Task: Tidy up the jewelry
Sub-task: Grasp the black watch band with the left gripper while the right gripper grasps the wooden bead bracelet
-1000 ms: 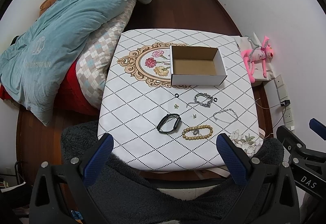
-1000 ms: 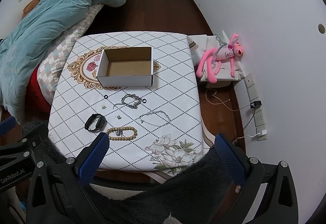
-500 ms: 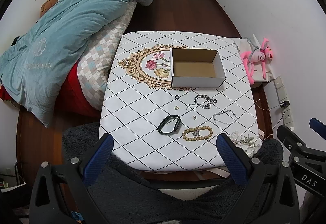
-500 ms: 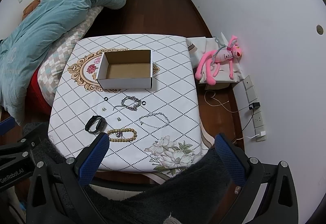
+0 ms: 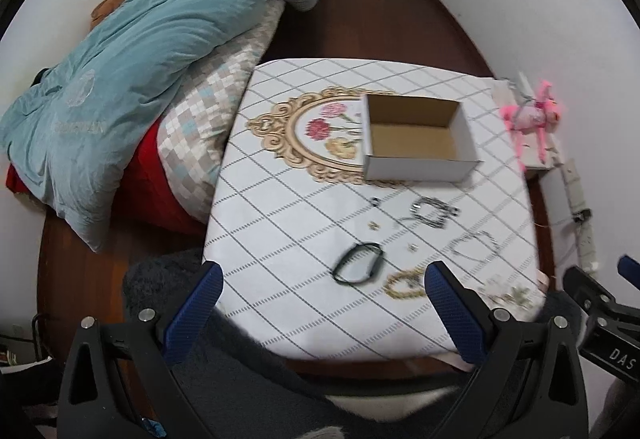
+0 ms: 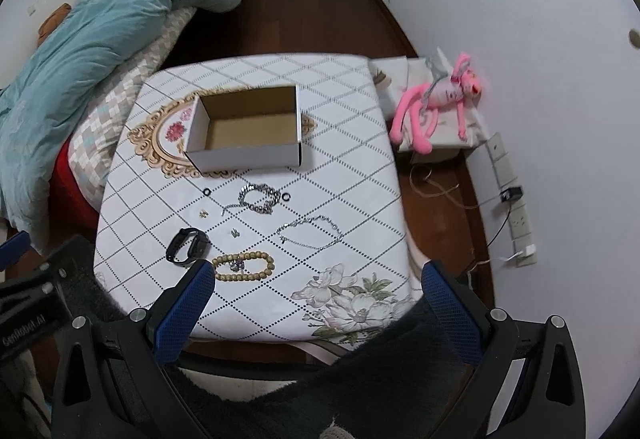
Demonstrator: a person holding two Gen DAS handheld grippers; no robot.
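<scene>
From the left wrist view, the left gripper (image 5: 322, 281) hangs above the near edge of the white table with a black diamond-grid cloth (image 5: 288, 303), its blue-padded jaws spread wide and holding nothing. The open white cardboard box with a brown inside (image 5: 416, 147) stands upright near the table's middle, and the jewelry lies on the cloth on the near side of that box. Closest to the box is a chunky silver chain bracelet (image 5: 432, 211); nearer the gripper than the box lie a black band bracelet (image 5: 359, 268), a tan wooden bead bracelet (image 5: 404, 283) and a thin silver chain (image 5: 474, 247). The picture is blurred.

From the right wrist view, the right gripper (image 6: 316, 281) is likewise released and empty, over the table's near edge. Here the black band bracelet (image 6: 188, 245) and the bead bracelet (image 6: 244, 267) lie on the near side of the box (image 6: 246, 157), well apart from it. A pink plush toy (image 6: 432, 107) lies off the table, to the right of the box.
</scene>
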